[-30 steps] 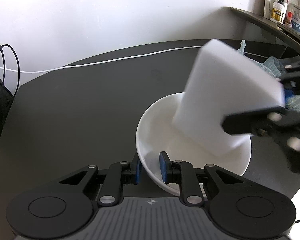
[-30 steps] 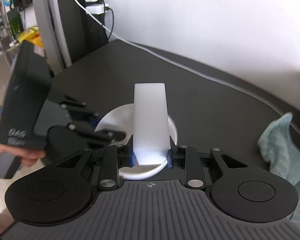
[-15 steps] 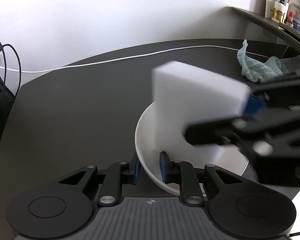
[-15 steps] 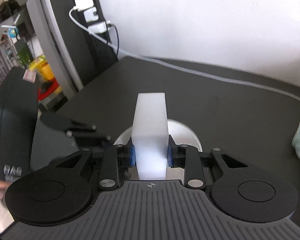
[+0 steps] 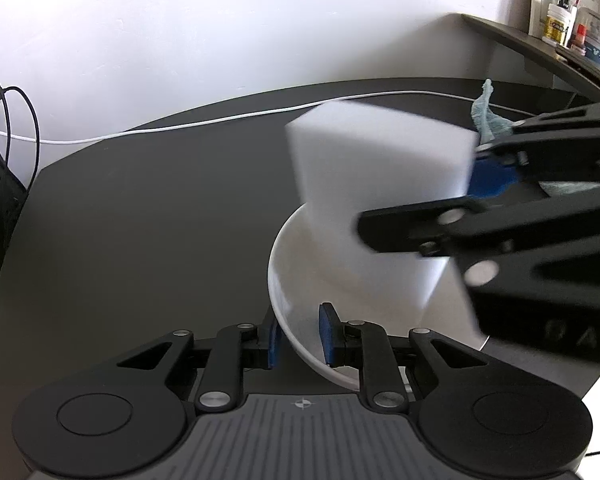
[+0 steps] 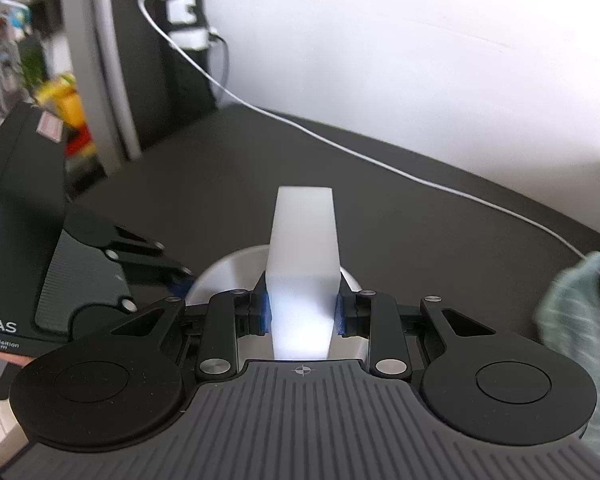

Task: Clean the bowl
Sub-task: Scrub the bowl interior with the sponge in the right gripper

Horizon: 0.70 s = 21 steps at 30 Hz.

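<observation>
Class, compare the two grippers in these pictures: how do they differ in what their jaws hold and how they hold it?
The left gripper clamps the thin rim of the white bowl, jaws nearly together; the right gripper squeezes a thick white sponge, jaws set wider. The left gripper steadies the bowl at its near edge; the right gripper angles the sponge down into the bowl. Both are black with blue pads and shut on something.

my white bowl (image 5: 300, 280) sits tilted on the dark worktop (image 5: 160, 220); my white sponge block (image 5: 372, 184) dips into it.

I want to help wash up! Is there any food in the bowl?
Empty, where it shows: the bowl looks plain white inside. The sponge hides some of it.
</observation>
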Available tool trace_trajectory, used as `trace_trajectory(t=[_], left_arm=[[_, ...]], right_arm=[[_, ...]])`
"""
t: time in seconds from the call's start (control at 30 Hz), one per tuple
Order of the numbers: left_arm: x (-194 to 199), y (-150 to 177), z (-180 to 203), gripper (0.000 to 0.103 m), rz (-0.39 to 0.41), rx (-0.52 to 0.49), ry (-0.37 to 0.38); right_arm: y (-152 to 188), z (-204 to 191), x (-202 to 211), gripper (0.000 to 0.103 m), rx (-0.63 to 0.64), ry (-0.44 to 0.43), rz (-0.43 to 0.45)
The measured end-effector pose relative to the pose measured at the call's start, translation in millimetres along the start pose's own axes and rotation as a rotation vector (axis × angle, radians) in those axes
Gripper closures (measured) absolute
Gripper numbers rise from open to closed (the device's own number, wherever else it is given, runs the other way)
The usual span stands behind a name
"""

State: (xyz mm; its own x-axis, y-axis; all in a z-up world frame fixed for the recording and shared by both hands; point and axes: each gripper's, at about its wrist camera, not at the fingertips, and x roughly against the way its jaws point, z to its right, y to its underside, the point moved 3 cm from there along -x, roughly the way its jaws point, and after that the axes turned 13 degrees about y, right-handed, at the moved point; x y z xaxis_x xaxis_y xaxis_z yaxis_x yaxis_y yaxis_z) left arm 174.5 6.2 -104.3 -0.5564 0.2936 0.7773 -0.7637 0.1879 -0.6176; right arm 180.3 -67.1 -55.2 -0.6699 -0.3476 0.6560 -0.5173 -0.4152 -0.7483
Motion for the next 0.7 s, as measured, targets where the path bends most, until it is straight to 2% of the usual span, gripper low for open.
trace_trajectory(t=[0.1,0.17,0.27,0.33,0.43,0.57,0.63,0.7], left_arm=[[0,1,0,0.083,0.005,0.000,-0.001],[0,1,1,0.082,0.006,-0.004,-0.003],[3,-2,-3,0.082,0.020,0.014,-0.002],[7,-2,-4,0.081,0.029,0.009,-0.008],[6,-15,-2,0.076,0.027,-0.059,-0.019],[-7,-27,-2,0.073,-0.014,-0.129,0.012],[-12,-33,-5,0.078,-0.020,-0.128,0.064],[-10,-32,-7,0.084,-0.020,-0.124,0.078]], right_arm=[[0,2,-5,0.073,-0.062,-0.076,-0.028],[4,5,-4,0.073,-0.055,-0.094,-0.073],[9,11,6,0.073,-0.041,-0.085,-0.111],[8,14,19,0.073,-0.026,-0.046,-0.085],[6,15,23,0.073,-0.037,-0.042,-0.070],[7,14,19,0.073,-0.061,-0.063,-0.078],[7,12,15,0.073,-0.068,-0.068,-0.082],[5,13,10,0.073,-0.077,-0.066,-0.086]])
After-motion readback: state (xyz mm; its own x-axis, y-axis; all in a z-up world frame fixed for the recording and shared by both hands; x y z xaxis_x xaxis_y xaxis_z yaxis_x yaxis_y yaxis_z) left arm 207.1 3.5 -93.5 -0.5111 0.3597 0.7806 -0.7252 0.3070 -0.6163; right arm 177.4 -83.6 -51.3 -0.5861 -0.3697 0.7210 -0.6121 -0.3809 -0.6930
